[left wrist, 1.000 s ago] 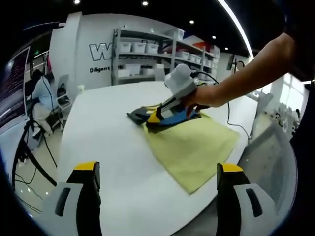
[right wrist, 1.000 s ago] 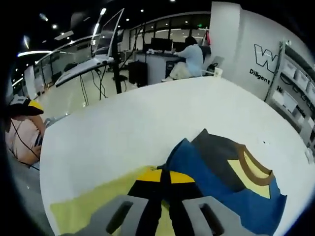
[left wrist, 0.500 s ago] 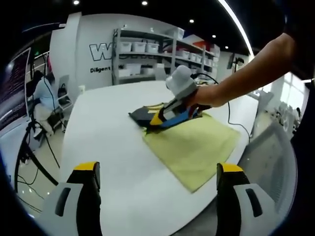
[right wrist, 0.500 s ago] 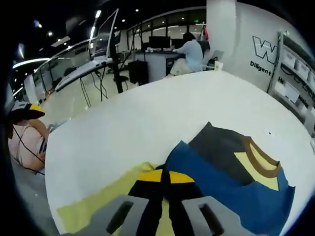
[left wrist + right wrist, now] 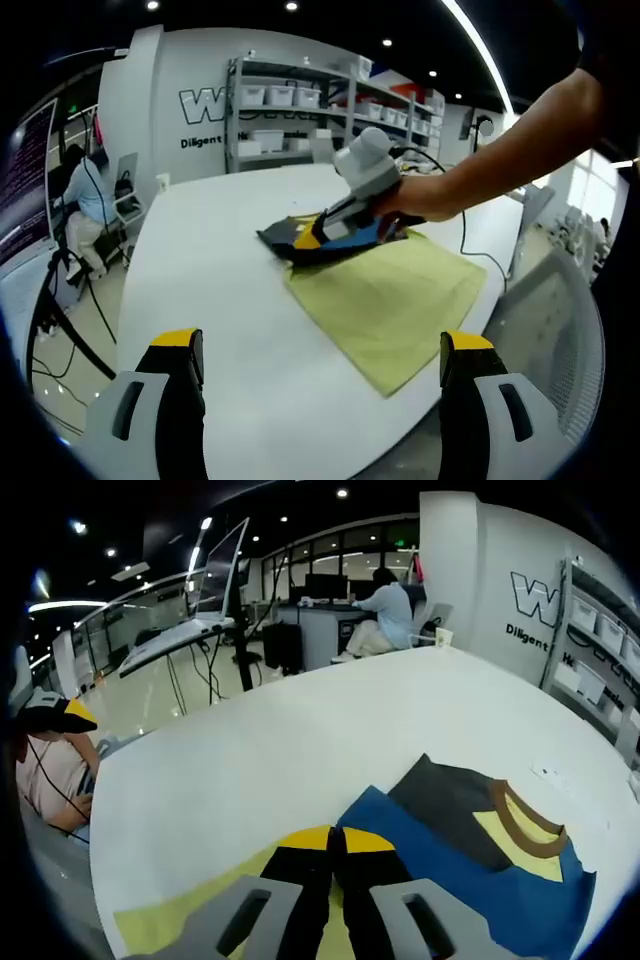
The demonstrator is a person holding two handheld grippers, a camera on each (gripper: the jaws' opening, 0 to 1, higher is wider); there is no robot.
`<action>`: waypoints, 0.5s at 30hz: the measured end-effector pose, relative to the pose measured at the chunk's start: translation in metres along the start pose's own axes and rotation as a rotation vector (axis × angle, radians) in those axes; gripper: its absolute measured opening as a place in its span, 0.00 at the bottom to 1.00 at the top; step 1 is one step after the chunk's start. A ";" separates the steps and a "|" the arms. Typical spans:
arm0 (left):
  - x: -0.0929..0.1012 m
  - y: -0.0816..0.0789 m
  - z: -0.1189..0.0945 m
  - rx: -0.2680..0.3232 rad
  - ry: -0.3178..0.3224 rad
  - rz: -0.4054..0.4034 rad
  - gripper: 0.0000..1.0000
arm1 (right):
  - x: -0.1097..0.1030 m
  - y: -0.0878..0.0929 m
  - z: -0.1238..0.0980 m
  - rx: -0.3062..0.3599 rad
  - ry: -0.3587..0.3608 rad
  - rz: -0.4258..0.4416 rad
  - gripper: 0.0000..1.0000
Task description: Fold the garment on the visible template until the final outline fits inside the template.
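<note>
Gripping blue garment (image 5: 470,860) edge, right gripper (image 5: 335,842) jaws pressed together on fabric, right at border of yellow template (image 5: 385,300). Garment bunched at template's far corner, part on it, part on white table (image 5: 200,280) beyond. Left gripper (image 5: 320,350) jaws spread wide, nothing between, low at near table edge, well apart from garment. Bare tabletop all round; shelving (image 5: 300,110) far behind.

Shelving (image 5: 300,110), possibly bins; seated person (image 5: 385,615).
</note>
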State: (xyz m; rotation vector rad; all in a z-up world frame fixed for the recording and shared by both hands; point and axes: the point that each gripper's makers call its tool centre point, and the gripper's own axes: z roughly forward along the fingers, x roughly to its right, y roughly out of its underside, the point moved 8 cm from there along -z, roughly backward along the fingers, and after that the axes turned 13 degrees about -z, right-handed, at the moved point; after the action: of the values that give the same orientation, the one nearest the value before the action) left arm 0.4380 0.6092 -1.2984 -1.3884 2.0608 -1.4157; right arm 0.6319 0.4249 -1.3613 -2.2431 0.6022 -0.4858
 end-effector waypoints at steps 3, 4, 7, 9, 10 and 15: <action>0.001 0.001 0.002 -0.006 0.002 0.000 0.95 | -0.007 0.004 0.001 0.010 -0.015 0.020 0.04; 0.001 0.000 0.002 -0.006 0.003 -0.001 0.95 | -0.007 0.005 0.001 0.009 -0.022 0.026 0.09; 0.003 -0.001 0.004 -0.007 0.004 0.000 0.95 | 0.004 0.008 -0.007 0.027 -0.001 0.017 0.17; 0.003 -0.002 0.005 -0.007 0.005 0.001 0.95 | 0.016 0.009 -0.013 0.047 0.033 0.000 0.15; 0.004 -0.002 0.006 -0.007 0.006 0.000 0.95 | 0.026 0.009 -0.018 0.068 0.057 -0.003 0.14; 0.007 -0.002 0.012 -0.012 0.010 -0.001 0.95 | 0.059 0.023 -0.028 0.026 0.068 0.067 0.14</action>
State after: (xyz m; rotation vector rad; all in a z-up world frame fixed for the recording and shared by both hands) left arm 0.4440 0.5967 -1.3007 -1.3894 2.0788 -1.4156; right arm 0.6594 0.3626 -1.3518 -2.1821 0.6998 -0.5348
